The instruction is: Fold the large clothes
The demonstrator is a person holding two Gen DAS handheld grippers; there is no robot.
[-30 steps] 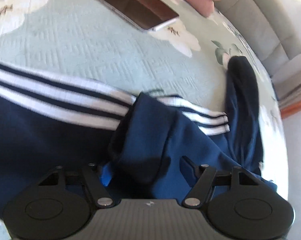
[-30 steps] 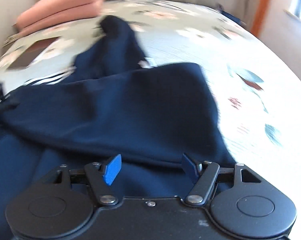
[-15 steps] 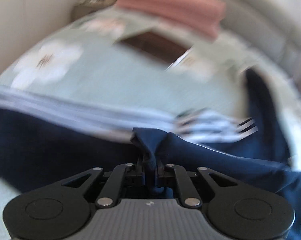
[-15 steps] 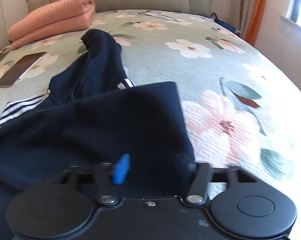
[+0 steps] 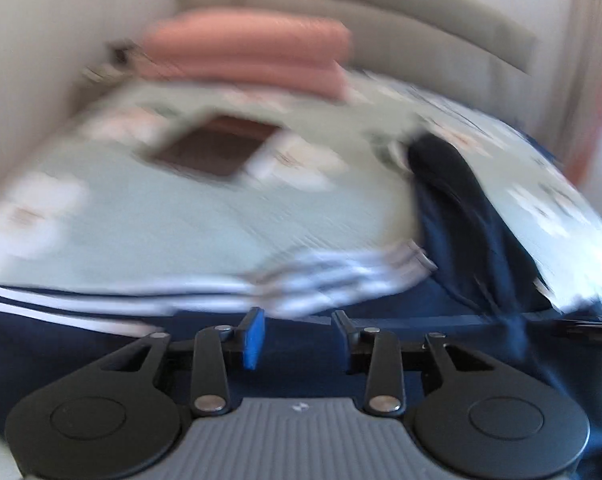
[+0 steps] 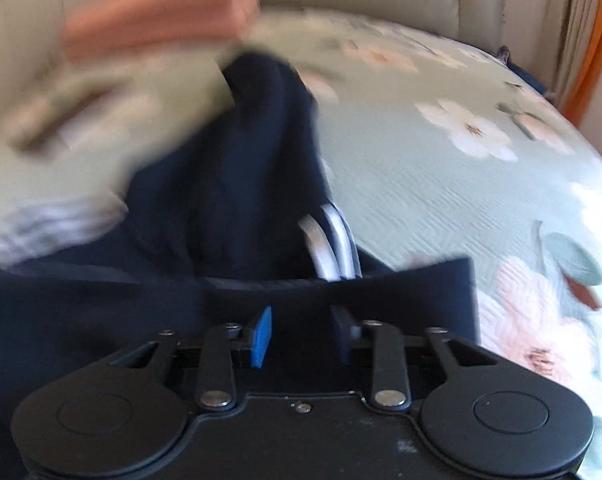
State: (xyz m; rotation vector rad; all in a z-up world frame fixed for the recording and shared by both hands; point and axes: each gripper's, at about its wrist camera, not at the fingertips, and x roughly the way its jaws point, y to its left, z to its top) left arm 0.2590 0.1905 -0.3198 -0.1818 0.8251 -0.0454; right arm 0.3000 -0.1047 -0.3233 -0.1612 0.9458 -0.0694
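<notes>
**A:** Left wrist view first. What's there?

**B:** The left gripper [image 5: 297,334] has its jaws standing apart, nothing between them. Just beneath and ahead lies the navy garment [image 5: 453,312], spread on the bed [image 5: 229,216], with its white stripes [image 5: 309,280] running across the near part. Farther off, a dark tablet [image 5: 213,152] sits on the bedspread, and a folded pink blanket [image 5: 245,48] lies by the headboard. The picture is heavily smeared.

**A:** And the right wrist view?

**B:** The right gripper [image 6: 301,334] also has its jaws parted, holding nothing. A folded edge of the navy garment [image 6: 237,184] lies directly in front of them, and a sleeve or leg runs away up the bed [image 6: 441,184] toward the pink blanket [image 6: 157,8]. A short piece of white striping [image 6: 335,240] peeks out from under the fold.

**A:** What could go wrong from here?

**B:** Neither side has the cloth, so I'd judge the fold rests only under its own weight; soft fabric may slump or open. The long trailing part is bunched, so a later fold could trap wrinkles or end up lopsided. A careless sweep to the far left might also snag the tablet.
</notes>
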